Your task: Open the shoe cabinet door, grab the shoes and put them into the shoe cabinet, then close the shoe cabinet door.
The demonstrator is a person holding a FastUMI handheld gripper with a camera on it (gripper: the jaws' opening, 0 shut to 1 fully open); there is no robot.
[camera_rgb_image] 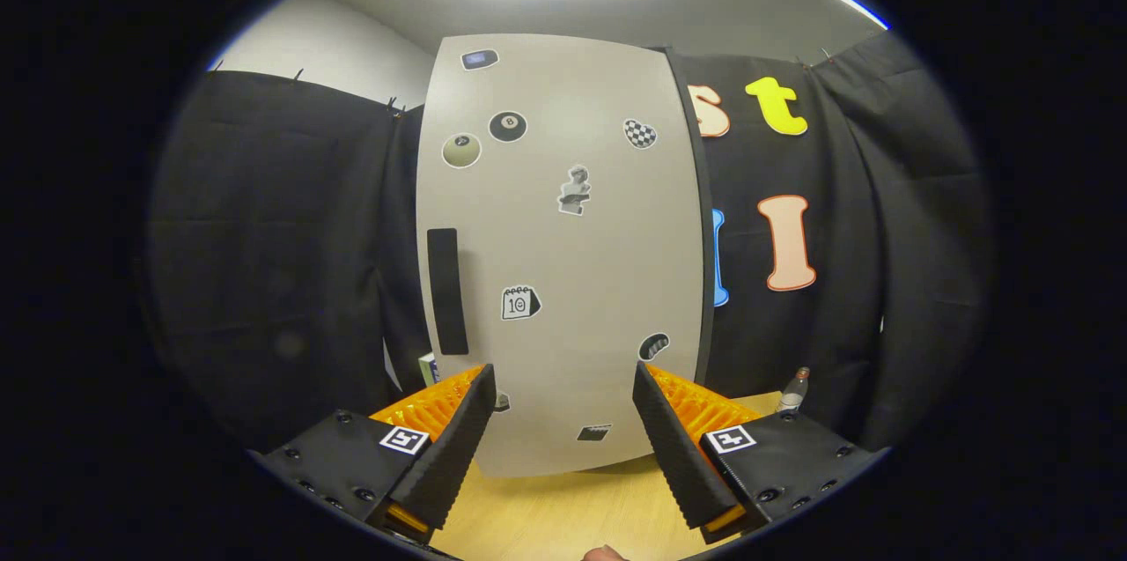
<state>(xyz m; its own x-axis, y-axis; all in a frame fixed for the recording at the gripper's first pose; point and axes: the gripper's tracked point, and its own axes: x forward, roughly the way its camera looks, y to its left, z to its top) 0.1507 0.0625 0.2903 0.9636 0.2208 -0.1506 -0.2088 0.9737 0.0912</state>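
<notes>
A tall pale shoe cabinet (563, 253) stands on the wooden table straight ahead of me, its door shut and covered with several stickers. A black vertical handle (447, 291) sits along the door's left side, just above my left finger. My gripper (563, 394) is open, its two black ribbed fingers (458, 446) spread wide with only the cabinet's lower front beyond them and nothing between them.
The light wooden table (572, 513) runs under the fingers up to the cabinet's base. A small clear bottle (794, 391) stands on the table to the right of the cabinet. A small box (429, 367) peeks out at the cabinet's lower left. Black cloth walls surround the booth.
</notes>
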